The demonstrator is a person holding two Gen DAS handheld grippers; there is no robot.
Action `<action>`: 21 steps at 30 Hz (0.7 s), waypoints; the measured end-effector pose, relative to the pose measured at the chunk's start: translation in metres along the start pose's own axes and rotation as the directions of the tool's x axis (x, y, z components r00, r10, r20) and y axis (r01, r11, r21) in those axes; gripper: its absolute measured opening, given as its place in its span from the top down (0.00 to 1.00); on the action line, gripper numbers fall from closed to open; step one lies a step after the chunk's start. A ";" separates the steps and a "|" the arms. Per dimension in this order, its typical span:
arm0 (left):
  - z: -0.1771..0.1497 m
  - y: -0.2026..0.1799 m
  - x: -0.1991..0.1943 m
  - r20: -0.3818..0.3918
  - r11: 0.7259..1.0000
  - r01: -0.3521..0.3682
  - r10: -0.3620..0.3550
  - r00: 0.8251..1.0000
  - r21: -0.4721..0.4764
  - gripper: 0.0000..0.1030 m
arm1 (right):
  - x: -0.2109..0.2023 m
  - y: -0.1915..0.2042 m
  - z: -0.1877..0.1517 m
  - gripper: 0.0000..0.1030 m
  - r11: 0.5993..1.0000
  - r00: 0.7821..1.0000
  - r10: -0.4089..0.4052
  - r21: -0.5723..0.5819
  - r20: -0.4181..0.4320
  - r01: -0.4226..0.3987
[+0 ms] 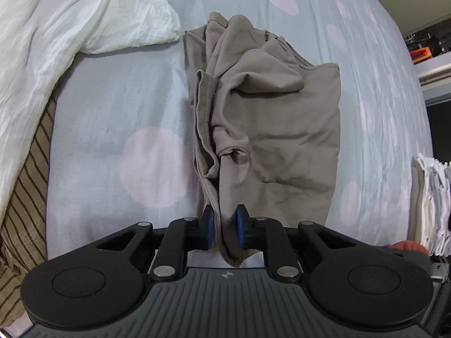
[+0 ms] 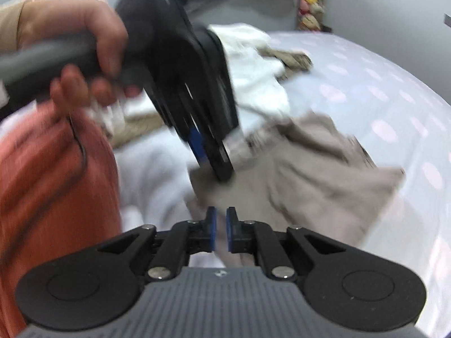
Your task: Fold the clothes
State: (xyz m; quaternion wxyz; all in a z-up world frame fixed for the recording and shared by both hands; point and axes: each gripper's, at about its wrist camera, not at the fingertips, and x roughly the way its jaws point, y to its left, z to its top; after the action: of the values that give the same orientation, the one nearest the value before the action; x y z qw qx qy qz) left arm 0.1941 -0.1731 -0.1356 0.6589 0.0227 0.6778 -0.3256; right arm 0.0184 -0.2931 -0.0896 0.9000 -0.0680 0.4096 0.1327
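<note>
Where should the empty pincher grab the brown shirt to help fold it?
I'd grab the brown shirt at its near right corner, coming from above at the near edge. That edge lies flat and free on the bed sheet, while the left gripper already pinches the bunched near-left fold. The right gripper looks empty, jaws slightly apart.

My right wrist view is smeared with motion: the taupe garment (image 2: 296, 174) has no sharp edge, and I cannot tell whether cloth sits between my right gripper (image 2: 221, 232) pads. My left gripper (image 2: 214, 155) there is a dark blur. In my left wrist view, the white sheet (image 1: 56, 42) runs off the upper left, the white stack (image 1: 434, 205) off the right edge.
</note>
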 end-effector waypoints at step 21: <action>-0.003 -0.005 -0.030 0.060 0.991 0.131 -0.130 0.990 -0.013 0.96 | 0.026 0.009 -0.019 0.65 0.983 0.982 -0.181 -0.009 -0.059 0.181</action>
State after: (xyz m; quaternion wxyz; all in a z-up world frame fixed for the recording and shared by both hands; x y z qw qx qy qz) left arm 0.1929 -0.1631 -0.1063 0.6559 -0.0368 0.6609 -0.3629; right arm 0.0183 -0.2844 -0.1219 0.8956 -0.1106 0.4281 0.0489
